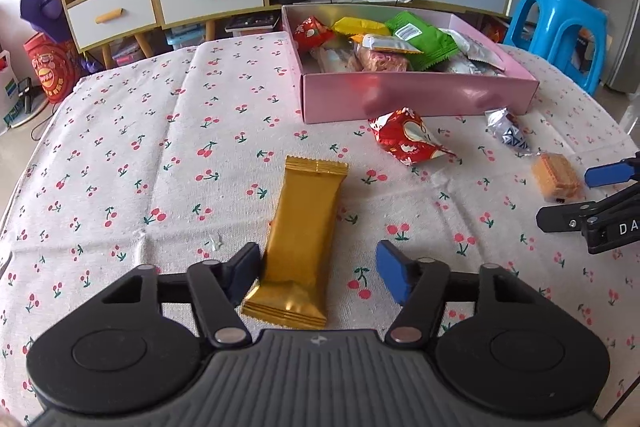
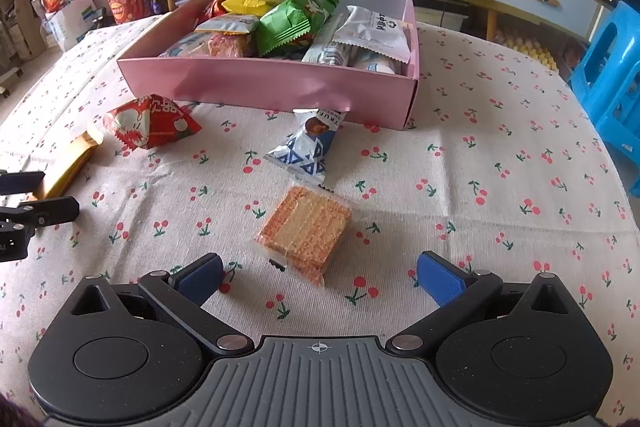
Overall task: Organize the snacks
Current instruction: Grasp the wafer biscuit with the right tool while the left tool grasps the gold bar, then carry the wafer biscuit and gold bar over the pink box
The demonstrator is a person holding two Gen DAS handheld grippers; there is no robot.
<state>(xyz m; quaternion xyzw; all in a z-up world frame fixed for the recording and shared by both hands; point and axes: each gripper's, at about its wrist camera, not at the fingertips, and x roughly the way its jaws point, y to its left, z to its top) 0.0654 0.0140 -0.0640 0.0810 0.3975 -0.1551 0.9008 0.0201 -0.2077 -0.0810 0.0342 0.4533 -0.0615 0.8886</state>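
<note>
Left tongs (image 1: 318, 273) spread, straddling gold bar (image 1: 302, 239) end on bench (image 1: 120, 147), left pad touching. Right tongs (image 2: 318, 281) spread before wafer pack (image 2: 306, 233). Pink box (image 2: 260, 83) near-full. Risk: slick foil squirts out; off-centre pinch twists bar

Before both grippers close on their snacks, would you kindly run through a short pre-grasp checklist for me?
1. Left gripper open: ok, jaws spread.
2. Gold bar between the left gripper's fingers: ok, though it sits close to the left finger, off-centre.
3. Right gripper open: ok.
4. Wafer pack lined up with the right gripper: ok, but it lies mostly ahead of the fingertips, so advance first.
5. Room in the pink box: cannot tell, it already looks quite full.
6. Neighbouring snacks apart from the wafer pack: not ok, the blue-and-white packet lies right against its far edge.
</note>
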